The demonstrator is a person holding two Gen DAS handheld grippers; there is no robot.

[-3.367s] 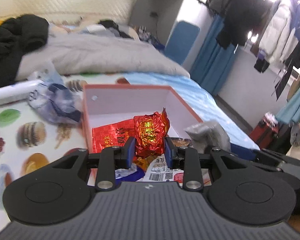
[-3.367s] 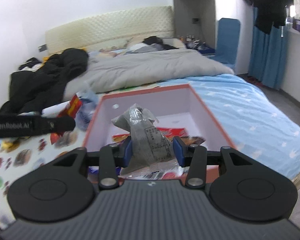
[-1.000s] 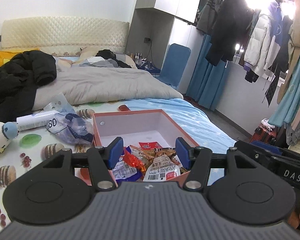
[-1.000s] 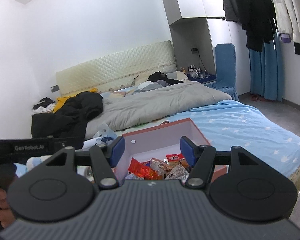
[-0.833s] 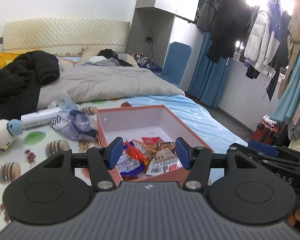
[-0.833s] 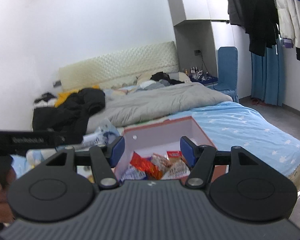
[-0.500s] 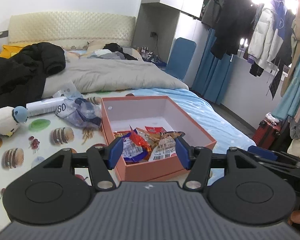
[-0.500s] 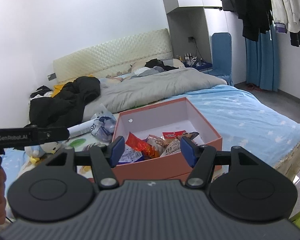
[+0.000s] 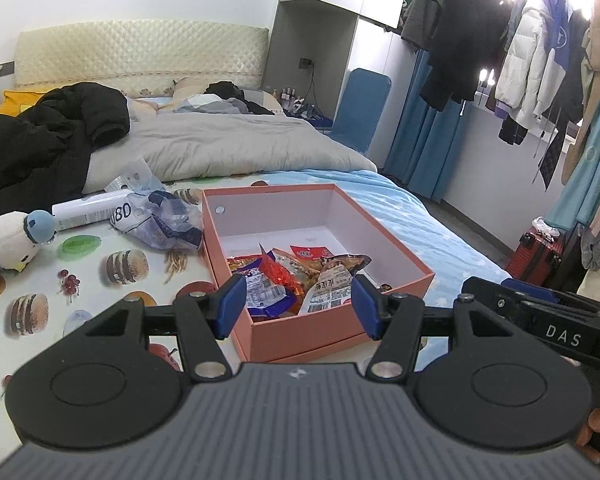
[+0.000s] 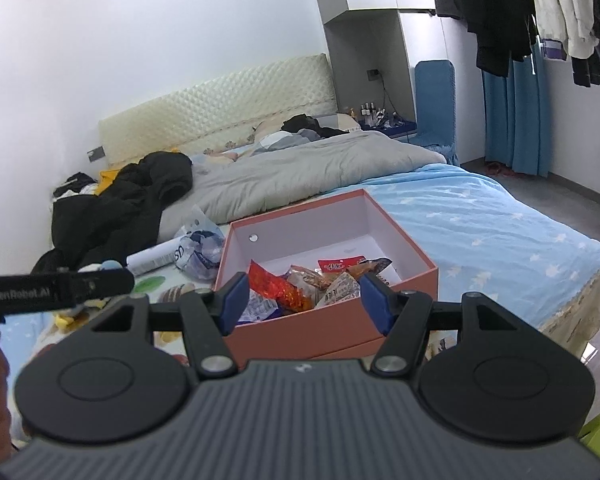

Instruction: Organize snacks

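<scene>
1. On my left camera, a plush toy (image 9: 8, 242) sits at 9 o'clock. A white tube (image 9: 90, 213) and a crumpled plastic bag (image 9: 160, 220) lie at 10 o'clock, just left of the box (image 9: 384, 252).
2. Farther back at 12 o'clock a grey duvet (image 9: 236, 148) covers the bed, with a black jacket (image 9: 48, 140) heaped at 10 o'clock.
3. Coats (image 9: 528, 60) hang at 2 o'clock and a red suitcase (image 9: 540, 256) stands at 3 o'clock.
4. The box is open, resting on the bed dead ahead; the snacks (image 9: 296, 280) are piled in its near half.
5. Nothing lies between either claw and the box.
6. My left gripper (image 9: 299, 307) is level, short of the box's near corner, jaws spread wide, holding nothing.
7. My right gripper (image 10: 305, 305) sits likewise, jaws wide apart and empty, framing the snacks (image 10: 304, 284) in the box (image 10: 332, 328).
8. The left tool's bar (image 10: 52, 290) crosses at 9 o'clock on the right camera.
</scene>
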